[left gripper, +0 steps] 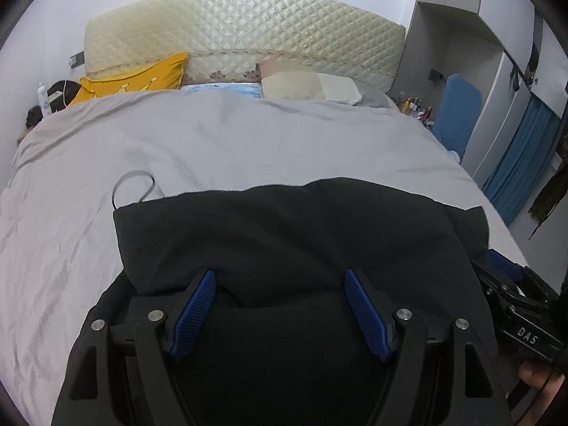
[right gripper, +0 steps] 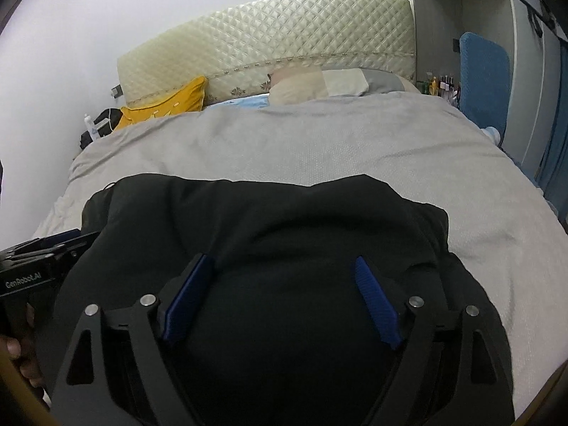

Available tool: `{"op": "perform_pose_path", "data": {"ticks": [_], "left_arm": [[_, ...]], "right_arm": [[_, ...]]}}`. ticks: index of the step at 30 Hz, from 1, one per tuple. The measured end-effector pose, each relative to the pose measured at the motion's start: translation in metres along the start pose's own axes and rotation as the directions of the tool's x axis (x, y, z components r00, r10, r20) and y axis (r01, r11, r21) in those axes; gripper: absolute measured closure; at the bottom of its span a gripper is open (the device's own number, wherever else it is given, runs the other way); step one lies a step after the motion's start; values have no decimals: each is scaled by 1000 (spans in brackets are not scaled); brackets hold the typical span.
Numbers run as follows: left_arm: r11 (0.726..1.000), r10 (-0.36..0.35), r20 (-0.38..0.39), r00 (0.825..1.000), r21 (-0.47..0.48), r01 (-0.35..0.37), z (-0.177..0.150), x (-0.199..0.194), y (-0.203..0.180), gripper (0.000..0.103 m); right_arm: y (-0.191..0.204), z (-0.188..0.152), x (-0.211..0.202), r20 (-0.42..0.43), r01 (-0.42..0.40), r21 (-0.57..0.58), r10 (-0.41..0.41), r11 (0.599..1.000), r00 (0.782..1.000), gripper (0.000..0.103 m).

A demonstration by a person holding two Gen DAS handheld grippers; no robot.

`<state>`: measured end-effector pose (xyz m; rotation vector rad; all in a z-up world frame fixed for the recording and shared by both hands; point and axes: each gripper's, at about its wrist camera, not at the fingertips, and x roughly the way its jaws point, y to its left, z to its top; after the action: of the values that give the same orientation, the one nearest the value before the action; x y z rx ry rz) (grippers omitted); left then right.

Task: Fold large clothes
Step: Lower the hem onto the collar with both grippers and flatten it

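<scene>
The garment [left gripper: 284, 234] lies on the bed [left gripper: 213, 142], pillows [left gripper: 309, 87] behind it.

A home bedroom. A bed [left gripper: 248, 142] under a grey cover fills the middle, its cream quilted headboard [left gripper: 245, 35] at twelve o'clock against a white wall. A yellow cushion [left gripper: 131, 81] lies at eleven o'clock, pale pillows [left gripper: 312, 87] at one o'clock, and grey wardrobes [left gripper: 504, 71] stand at two o'clock.

Both wrist cameras sit low and close over the near end of the bed [left gripper: 106, 163], angled downward toward the far headboard [right gripper: 269, 35]. The left view stands left of the right; both share the black garment [left gripper: 284, 234] and pillows.
</scene>
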<state>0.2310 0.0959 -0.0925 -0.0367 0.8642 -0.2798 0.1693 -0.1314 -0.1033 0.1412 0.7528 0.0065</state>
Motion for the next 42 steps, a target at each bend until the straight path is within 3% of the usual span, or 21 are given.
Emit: {"op": "perform_pose_path", "data": {"ticks": [11, 21, 31, 36, 42], "left_arm": [[996, 79, 13, 997, 38, -79, 7, 48, -9, 27], [985, 151, 37, 988, 75, -153, 3, 65, -18, 26], [989, 129, 41, 991, 74, -131, 0, 30, -13, 26], [976, 197, 137, 971, 68, -207, 3, 3, -1, 26], [964, 250, 101, 963, 64, -258, 0, 13, 20, 26]], "right_arm": [[-3, 0, 40, 6, 3, 48, -4, 999, 1000, 7], [6, -2, 61, 41, 61, -11, -61, 998, 997, 4], [-4, -6, 27, 45, -1, -18, 2, 1000, 999, 4], [-18, -9, -7, 109, 28, -52, -22, 998, 994, 1], [-48, -11, -16, 107, 68, -44, -63, 997, 992, 0]]}}
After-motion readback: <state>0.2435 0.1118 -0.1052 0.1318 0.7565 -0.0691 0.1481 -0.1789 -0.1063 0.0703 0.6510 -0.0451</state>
